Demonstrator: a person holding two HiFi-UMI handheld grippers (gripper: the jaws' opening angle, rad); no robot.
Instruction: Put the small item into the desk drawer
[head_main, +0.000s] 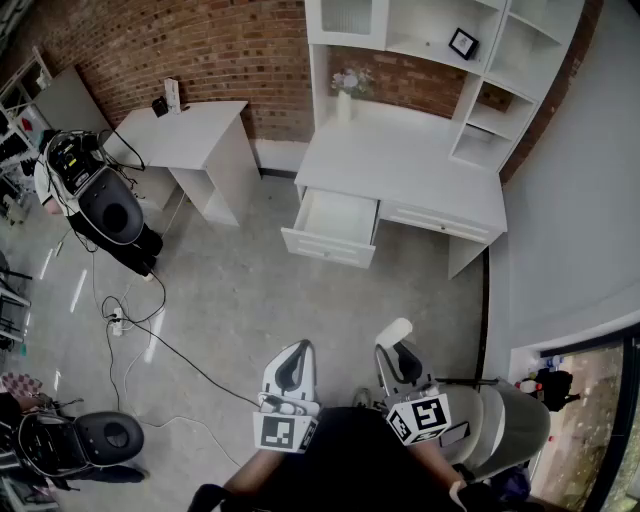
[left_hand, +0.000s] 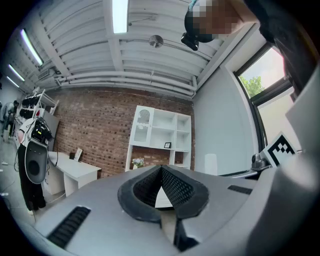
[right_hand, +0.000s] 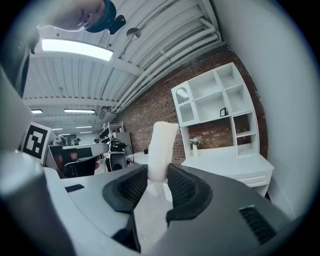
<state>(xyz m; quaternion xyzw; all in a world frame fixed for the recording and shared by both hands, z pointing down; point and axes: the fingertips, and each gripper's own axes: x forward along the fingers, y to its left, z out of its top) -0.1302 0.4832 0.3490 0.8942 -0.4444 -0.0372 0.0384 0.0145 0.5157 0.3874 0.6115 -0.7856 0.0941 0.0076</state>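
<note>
Head camera looking steeply down, claw cameras low, tilted upward (ceiling (left_hand: 75, 50) showing), all sharing the far white desk (head_main: 400, 165)

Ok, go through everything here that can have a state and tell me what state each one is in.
left gripper: shut, nothing between its jaws
right gripper: shut on the white item
white item: held, sticking up out of the jaws
desk drawer: pulled open, looks empty
second drawer: closed

Your left gripper (head_main: 296, 350) and right gripper (head_main: 398, 348): grey moulded shells, black ribbed jaw pads, each bearing a white cube (head_main: 285, 432) with black square markers. You wear dark clothing (head_main: 345, 468).
</note>
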